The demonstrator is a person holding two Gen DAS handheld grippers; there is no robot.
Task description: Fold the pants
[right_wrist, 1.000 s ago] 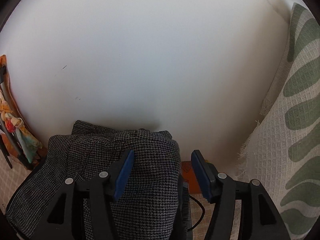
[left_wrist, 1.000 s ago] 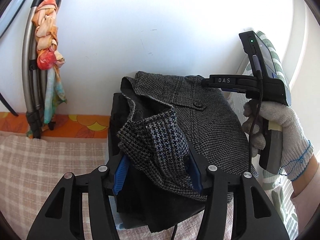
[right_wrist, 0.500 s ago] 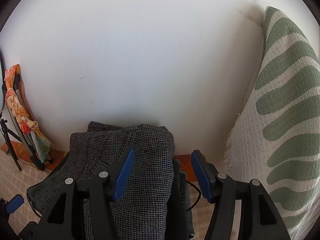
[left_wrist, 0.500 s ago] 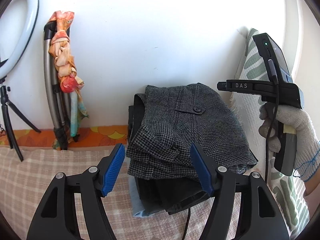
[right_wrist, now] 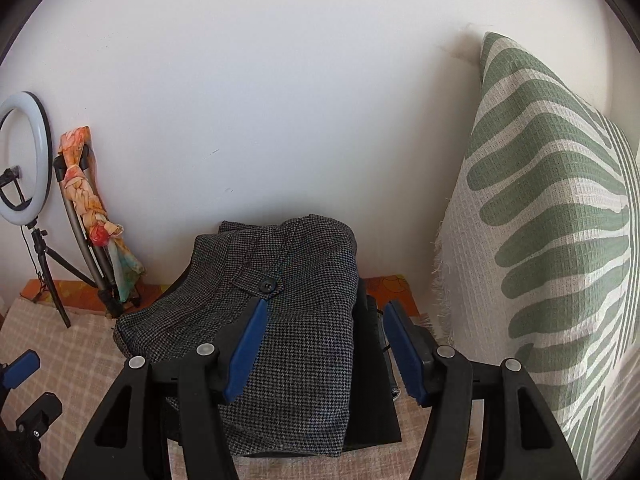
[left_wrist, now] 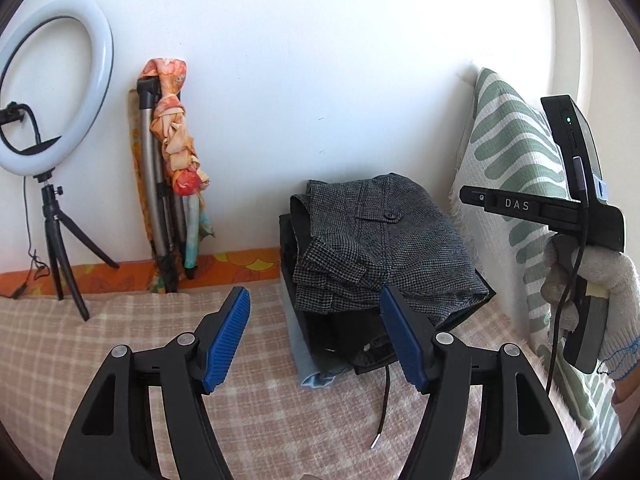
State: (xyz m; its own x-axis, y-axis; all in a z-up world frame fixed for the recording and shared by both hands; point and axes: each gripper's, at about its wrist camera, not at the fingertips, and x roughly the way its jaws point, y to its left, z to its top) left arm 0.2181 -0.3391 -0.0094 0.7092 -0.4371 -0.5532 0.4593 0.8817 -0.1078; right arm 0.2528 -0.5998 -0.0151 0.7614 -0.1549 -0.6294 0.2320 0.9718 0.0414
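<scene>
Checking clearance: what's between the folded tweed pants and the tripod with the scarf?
Left wrist view: nothing stands between the tweed pants and the tripod; just bare checked blanket and orange edging.

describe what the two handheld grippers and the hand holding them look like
Both grippers are black plastic with two forked fingers, silver pivot screws and ribbed blue pads: the left gripper, the right gripper. From the left wrist view, the right unit's side arm reads "DAS" in white, with a green indicator light and a black cable. The hand wears a white knit glove with blue cuff stitching.
</scene>
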